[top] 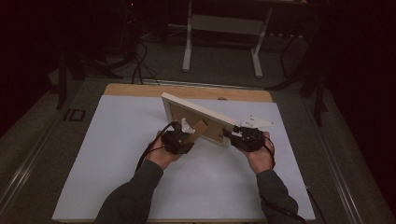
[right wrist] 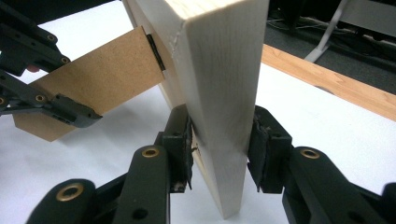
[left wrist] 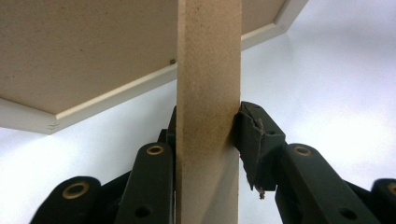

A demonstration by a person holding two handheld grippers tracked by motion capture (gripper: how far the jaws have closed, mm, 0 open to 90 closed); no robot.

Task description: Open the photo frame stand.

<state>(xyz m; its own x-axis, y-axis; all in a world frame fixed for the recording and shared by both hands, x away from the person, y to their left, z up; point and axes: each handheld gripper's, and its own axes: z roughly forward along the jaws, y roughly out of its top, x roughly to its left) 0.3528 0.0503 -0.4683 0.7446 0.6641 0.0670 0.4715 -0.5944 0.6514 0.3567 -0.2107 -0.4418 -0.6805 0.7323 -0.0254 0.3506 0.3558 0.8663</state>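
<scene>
A white wooden picture frame [top: 196, 114] stands tilted on its edge over the white mat, its brown back toward me. A brown fibreboard stand leg [top: 201, 128] hinges off that back. My left gripper [top: 184, 136] is shut on the stand leg [left wrist: 208, 93], with both pads pressed against its faces, and the frame's back [left wrist: 70, 46] hangs above. My right gripper [top: 233, 135] is shut on the frame's right end [right wrist: 224, 93], one pad on each side. In the right gripper view, the left gripper [right wrist: 46, 102] holds the leg [right wrist: 93, 79] at the left.
A white mat [top: 116, 163] covers most of the table, with a wooden strip [top: 187, 91] bare at the far edge. White legs of another table [top: 187, 46] stand on the dark floor behind. Cables trail from both grippers toward me.
</scene>
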